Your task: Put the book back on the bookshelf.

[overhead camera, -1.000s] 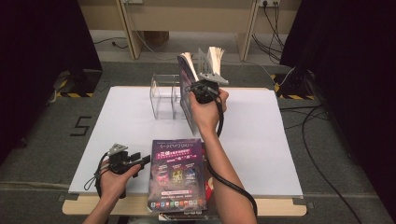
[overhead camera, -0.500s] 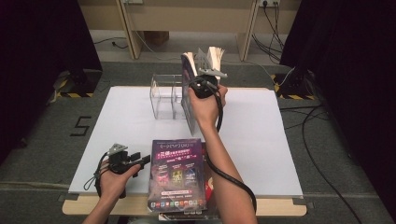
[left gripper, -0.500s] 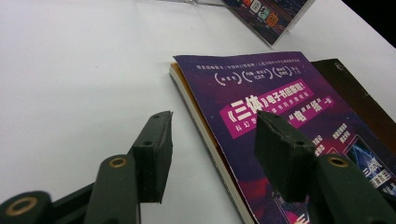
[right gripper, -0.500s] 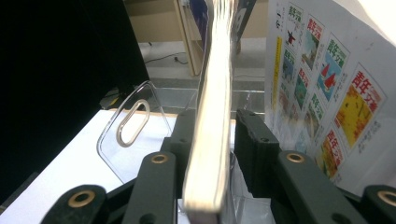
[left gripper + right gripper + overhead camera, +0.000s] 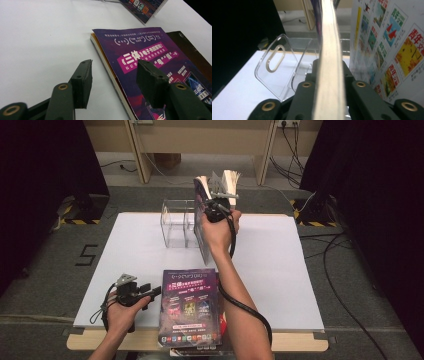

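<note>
My right gripper [image 5: 216,206] holds a purple-covered book [image 5: 202,227] upright beside a clear acrylic rack [image 5: 177,222]. In the right gripper view its jaws have just been closing and now press on both sides of the book's cream page block [image 5: 328,50]. A sheet with colourful pictures [image 5: 387,50] splays off to the right of it. The book's top fans open. My left gripper [image 5: 150,292] rests low at the table's front, open and empty. Its jaws [image 5: 113,75] straddle the left edge of a purple book [image 5: 150,55] lying flat on a stack [image 5: 190,305].
The white tabletop [image 5: 280,270] spreads to the right of the books. The rack's clear divider with an oval slot [image 5: 275,58] stands just left of the held book. A darker book [image 5: 192,55] lies under the flat purple one. Cables trail on the floor at the right.
The right hand has edged the upright book slightly farther away, toward the rack. The left hand and the flat stack have not moved.
</note>
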{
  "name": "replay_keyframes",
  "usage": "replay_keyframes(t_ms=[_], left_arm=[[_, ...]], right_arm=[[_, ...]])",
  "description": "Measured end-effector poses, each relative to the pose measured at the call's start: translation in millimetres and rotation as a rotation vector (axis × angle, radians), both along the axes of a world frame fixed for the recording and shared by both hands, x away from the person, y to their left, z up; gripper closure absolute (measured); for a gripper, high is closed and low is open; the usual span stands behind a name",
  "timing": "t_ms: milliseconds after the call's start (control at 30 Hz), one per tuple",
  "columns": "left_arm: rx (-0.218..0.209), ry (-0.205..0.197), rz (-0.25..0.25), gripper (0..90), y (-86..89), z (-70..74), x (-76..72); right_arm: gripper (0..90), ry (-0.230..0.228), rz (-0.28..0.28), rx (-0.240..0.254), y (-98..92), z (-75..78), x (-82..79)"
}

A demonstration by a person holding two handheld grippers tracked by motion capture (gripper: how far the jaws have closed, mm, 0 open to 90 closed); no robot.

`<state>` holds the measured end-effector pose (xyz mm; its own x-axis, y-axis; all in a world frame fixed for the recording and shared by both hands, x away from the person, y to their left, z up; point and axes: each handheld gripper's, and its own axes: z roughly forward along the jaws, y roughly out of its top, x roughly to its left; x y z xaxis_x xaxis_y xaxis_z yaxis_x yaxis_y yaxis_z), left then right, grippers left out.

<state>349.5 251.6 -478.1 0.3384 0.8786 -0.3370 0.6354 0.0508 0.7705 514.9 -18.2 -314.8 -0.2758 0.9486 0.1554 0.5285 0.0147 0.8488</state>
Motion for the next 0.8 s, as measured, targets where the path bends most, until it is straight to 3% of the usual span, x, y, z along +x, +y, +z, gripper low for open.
replay_keyframes(t_ms=[200, 800], left_arm=[[0.003, 0.002, -0.007, 46.3, -0.9, -0.4, 0.0], [0.0, -0.002, -0.003, 46.3, 0.7, -0.3, 0.7]], right_arm=[[83.1, 0.013, -0.023, -0.013, 1.1, 1.8, 0.1], [83.3, -0.127, -0.036, 0.019, 8.0, -2.2, -5.2]])
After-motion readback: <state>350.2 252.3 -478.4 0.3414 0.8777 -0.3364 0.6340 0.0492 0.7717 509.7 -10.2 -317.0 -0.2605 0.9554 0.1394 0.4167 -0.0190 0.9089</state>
